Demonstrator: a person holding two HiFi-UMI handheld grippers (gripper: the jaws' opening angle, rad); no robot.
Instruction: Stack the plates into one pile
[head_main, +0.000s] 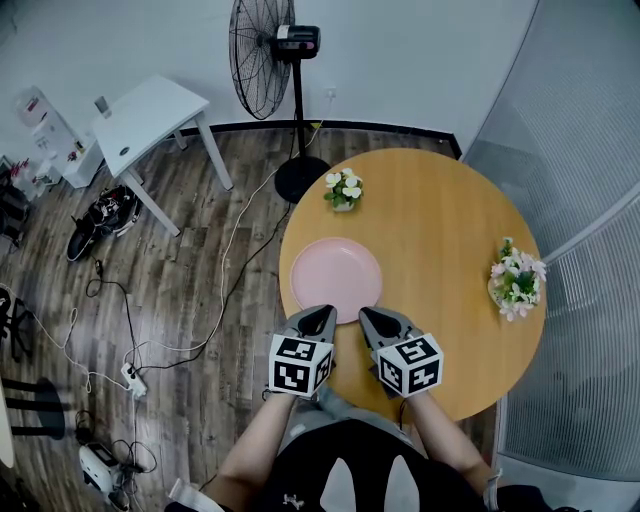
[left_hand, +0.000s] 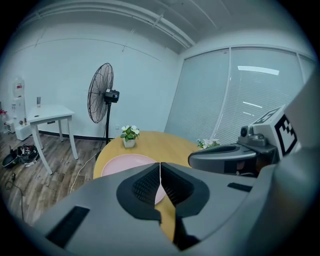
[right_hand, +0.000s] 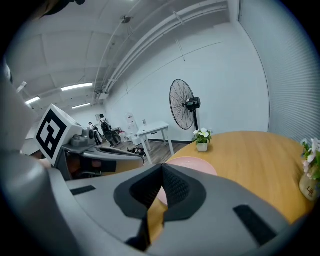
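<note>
A: On our round wooden table (head_main: 450, 260) we see just one pink plate (head_main: 336, 277) by the left edge, smooth and shallow. Whether more lie under it we cannot tell.

B: We judge stacking done. Our left gripper (head_main: 324, 314) and right gripper (head_main: 367, 316) hover before it, jaws together, empty. Next, we withdraw.

A round wooden tabletop (head_main: 450, 300) stands on dark wood-plank floor (head_main: 180, 260) in a room with plain white walls (head_main: 420, 50) and a black skirting strip. Along one side runs a curved glass partition (head_main: 585, 120) with closed blinds. A black pedestal fan (head_main: 260, 50) stands near a small white side table (head_main: 150, 118). Loose cables (head_main: 232, 262) trail across the floor to a power strip (head_main: 131, 377). Strip lights (right_hand: 78, 87) and exposed pipes (right_hand: 145, 50) line the ceiling.
</note>
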